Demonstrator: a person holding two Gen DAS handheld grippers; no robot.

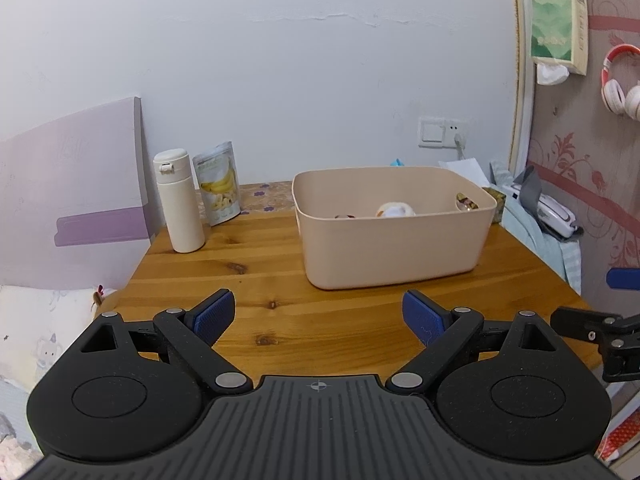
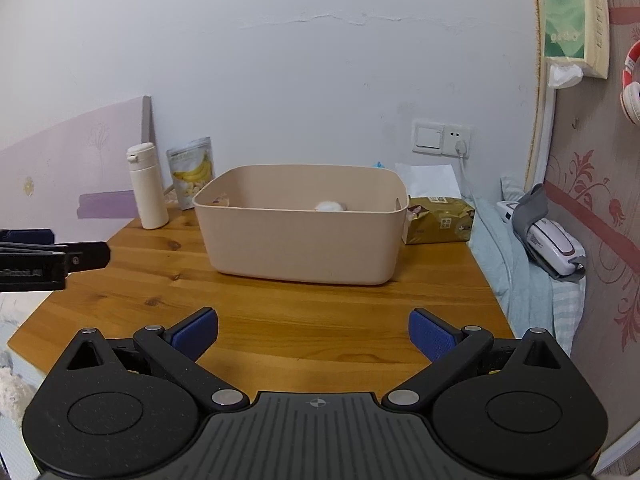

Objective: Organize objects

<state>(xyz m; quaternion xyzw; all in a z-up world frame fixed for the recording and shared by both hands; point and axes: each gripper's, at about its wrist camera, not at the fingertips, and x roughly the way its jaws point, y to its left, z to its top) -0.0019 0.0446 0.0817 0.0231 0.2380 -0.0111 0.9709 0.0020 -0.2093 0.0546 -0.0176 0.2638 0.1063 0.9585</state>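
A beige plastic bin (image 1: pixel 394 240) stands on the wooden table (image 1: pixel 240 280); it also shows in the right wrist view (image 2: pixel 300 240). Small items lie inside it, among them a white round one (image 1: pixel 394 210) (image 2: pixel 330 206). A white bottle (image 1: pixel 178 200) (image 2: pixel 146 186) and a banana snack pouch (image 1: pixel 218 182) (image 2: pixel 192 172) stand at the table's far left. My left gripper (image 1: pixel 318 316) is open and empty, short of the bin. My right gripper (image 2: pixel 314 332) is open and empty, short of the bin.
A gold tissue pack (image 2: pixel 438 220) lies right of the bin. A wall socket with a plug (image 2: pixel 442 138) is behind. A bed with a white device (image 2: pixel 552 244) lies to the right. A purple board (image 1: pixel 72 168) leans at left. The right gripper shows at the left view's right edge (image 1: pixel 600 332).
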